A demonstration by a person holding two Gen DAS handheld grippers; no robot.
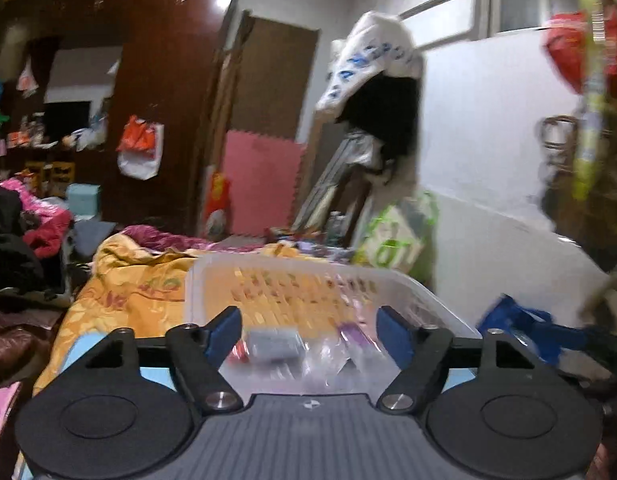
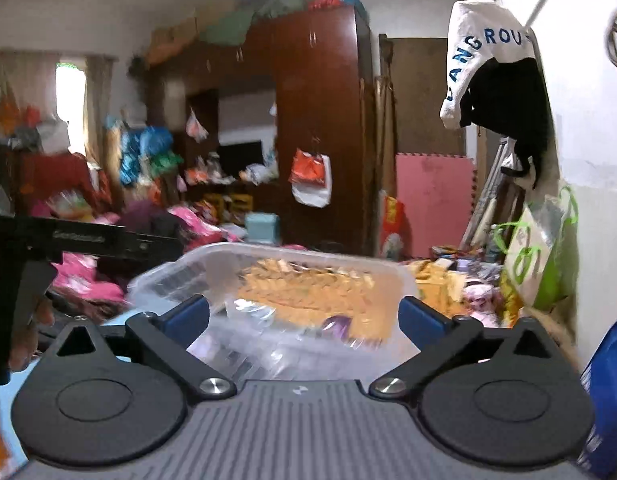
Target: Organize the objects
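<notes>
A clear plastic basket (image 1: 212, 276) sits on an orange bedspread just ahead of my left gripper (image 1: 310, 330), which is open and empty with its blue pads wide apart. Small items lie in the basket, among them a grey packet (image 1: 274, 344) and a purple one (image 1: 354, 334). In the right wrist view the same basket (image 2: 180, 276) lies in front of my right gripper (image 2: 304, 316), also open and empty. A crumpled clear plastic bag (image 2: 260, 332) with a purple item (image 2: 338, 326) sits between its fingers, not gripped. The left gripper's black body (image 2: 80, 238) shows at left.
The orange bedspread (image 1: 120, 284) covers the bed. Pink and dark clothes (image 1: 36, 224) pile at the left. A brown wardrobe (image 2: 320, 112) with hanging bags stands behind. A white wall (image 1: 488, 160) and a green-and-white bag (image 1: 396, 236) are at the right, with a blue bag (image 1: 520, 320) nearby.
</notes>
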